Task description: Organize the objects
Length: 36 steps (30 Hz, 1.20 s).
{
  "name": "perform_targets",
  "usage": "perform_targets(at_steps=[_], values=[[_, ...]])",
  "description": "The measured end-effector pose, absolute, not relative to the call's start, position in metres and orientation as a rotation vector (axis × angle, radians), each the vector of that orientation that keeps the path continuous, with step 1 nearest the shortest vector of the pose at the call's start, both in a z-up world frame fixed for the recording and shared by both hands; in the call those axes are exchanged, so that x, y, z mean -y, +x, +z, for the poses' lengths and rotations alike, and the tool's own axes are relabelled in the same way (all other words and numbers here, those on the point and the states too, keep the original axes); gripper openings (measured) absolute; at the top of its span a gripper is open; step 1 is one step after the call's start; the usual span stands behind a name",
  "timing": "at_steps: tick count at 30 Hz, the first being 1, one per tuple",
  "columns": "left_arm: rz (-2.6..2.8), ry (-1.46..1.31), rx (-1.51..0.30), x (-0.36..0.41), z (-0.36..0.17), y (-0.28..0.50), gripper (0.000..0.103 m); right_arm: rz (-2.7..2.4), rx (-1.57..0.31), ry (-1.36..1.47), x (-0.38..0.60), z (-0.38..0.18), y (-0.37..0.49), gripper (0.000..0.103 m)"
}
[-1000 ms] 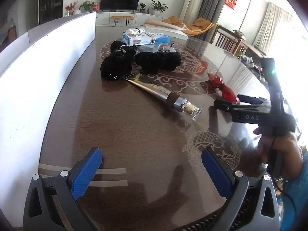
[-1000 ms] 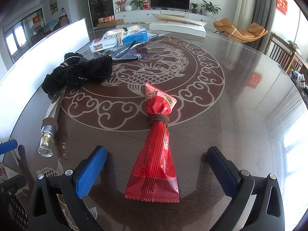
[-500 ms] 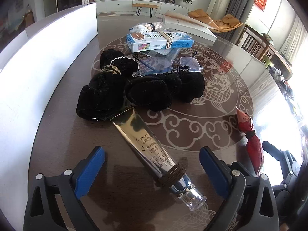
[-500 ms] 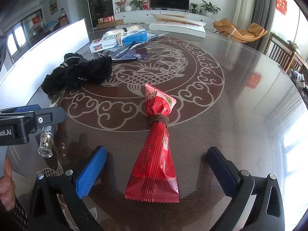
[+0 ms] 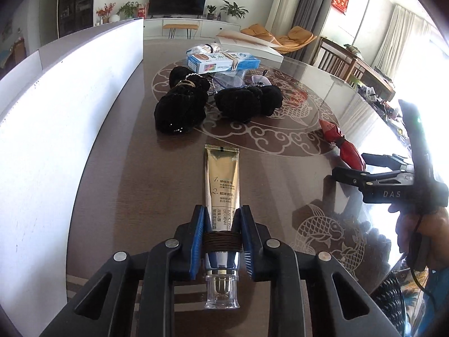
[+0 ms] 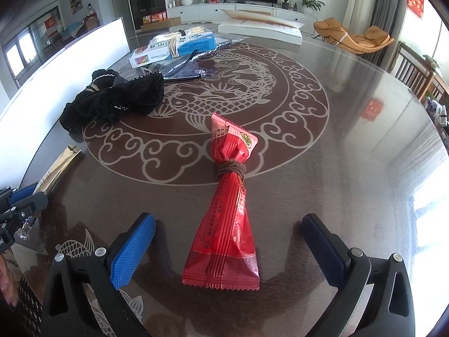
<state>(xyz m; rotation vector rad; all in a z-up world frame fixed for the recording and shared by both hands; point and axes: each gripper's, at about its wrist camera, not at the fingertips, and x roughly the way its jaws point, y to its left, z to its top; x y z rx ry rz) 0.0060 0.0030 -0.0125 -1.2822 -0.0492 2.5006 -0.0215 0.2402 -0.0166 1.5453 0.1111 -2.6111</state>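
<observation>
Fingers [image 5: 199,241] clamp gold tube [image 5: 223,185] near its cap.

We note a dark brown table [image 6: 350,146] with pale cloud scrolls, a dragon and fish motifs. The tube [image 5: 222,185] is gold with a silver collar, clear cap and a brown band [image 5: 222,240]. Gripper pads [image 6: 132,248] are blue on black frames. The packet [image 6: 227,210] is red, tied with a brown band. The fabric bundle [image 6: 112,98] is black; the box [image 5: 223,62] is blue and white; the board [image 5: 61,118] is white.
</observation>
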Motion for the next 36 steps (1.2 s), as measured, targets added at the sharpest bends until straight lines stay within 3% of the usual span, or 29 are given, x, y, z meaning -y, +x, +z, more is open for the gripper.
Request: perform_targets(at_steps=[1,3,13,22,28,33,34,35,36], values=[[2.503,-1.276,0.042,-0.002,-0.013,0.008,0.025,-2.614,-0.12,1.523,-0.238,-0.013,-0.02,0.09],[2.503,-1.264,0.048,-0.002,-0.013,0.012,0.025,-2.613,-0.15,1.521,-0.235,-0.006,-0.022,0.018],[2.566,-1.053,0.214,0.021,0.04,0.035,0.025,-2.63,0.044,1.368,-0.227,0.045,-0.002,0.018],[2.766,-0.853,0.391,0.114,0.12,0.051,0.025,-2.485,0.081,1.05,-0.105,0.133,-0.014,0.018],[2.933,-0.96,0.486,0.206,0.115,0.037,0.025,-2.309,-0.009,0.967,0.019,0.15,-0.033,0.018],[2.963,-1.169,0.44,0.233,0.089,0.015,0.026,-2.219,-0.127,1.055,0.097,0.12,-0.055,0.023],[2.965,-1.219,0.443,0.235,0.081,0.01,0.032,-2.201,-0.13,1.081,0.104,0.112,-0.06,0.027],[2.961,-1.254,0.46,0.237,0.075,0.007,0.051,-2.191,-0.125,1.101,0.107,0.105,-0.062,0.043],[2.963,-1.275,0.485,0.239,0.07,0.006,0.064,-2.192,-0.113,1.11,0.105,0.1,-0.062,0.055]])
